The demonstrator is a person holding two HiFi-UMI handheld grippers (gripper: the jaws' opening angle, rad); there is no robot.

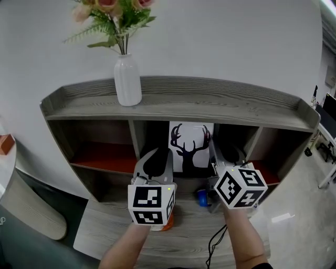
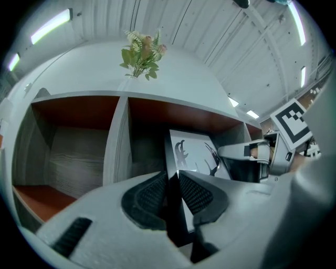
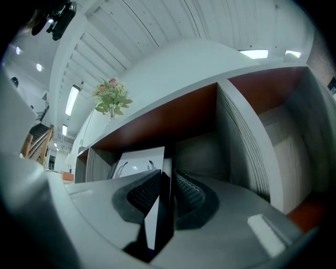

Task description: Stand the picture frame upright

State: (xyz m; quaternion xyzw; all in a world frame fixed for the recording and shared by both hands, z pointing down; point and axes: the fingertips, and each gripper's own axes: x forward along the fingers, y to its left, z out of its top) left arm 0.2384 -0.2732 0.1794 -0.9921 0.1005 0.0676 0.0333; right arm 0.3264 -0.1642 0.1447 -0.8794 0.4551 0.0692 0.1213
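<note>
Nearest the lens, two marker cubes (image 1: 151,204) are seen, one on each hand-held gripper, above a grey wood-grain worktop (image 1: 105,231). Straight ahead of both sets of jaws the picture frame (image 1: 191,147) is held inside the middle compartment of the shelf unit (image 1: 210,100). The left hand-held gripper (image 2: 173,181) is closed on the frame's thin black left edge, and the right hand-held gripper (image 3: 167,181) on its right edge. In each, only a narrow gap is left between the jaws, and it is filled by the moulding, against which the ribbed black pads (image 2: 149,194) are pressed. The frame's long axis runs up and down, so it lies between the two grippers, with neither hand nearer than the other. It is judged to be upright or nearly so. Its bottom edge is hidden behind the grippers, so whether it rests on the compartment floor cannot be told. A flat white print with a black stag's head is carried in a slim dark rectangle. The shelf boards are matt grey with reddish-brown inner faces. Above and to the left of the grippers, a smooth white vase (image 1: 127,81) of flowers (image 1: 113,16) is set on the top board.
</note>
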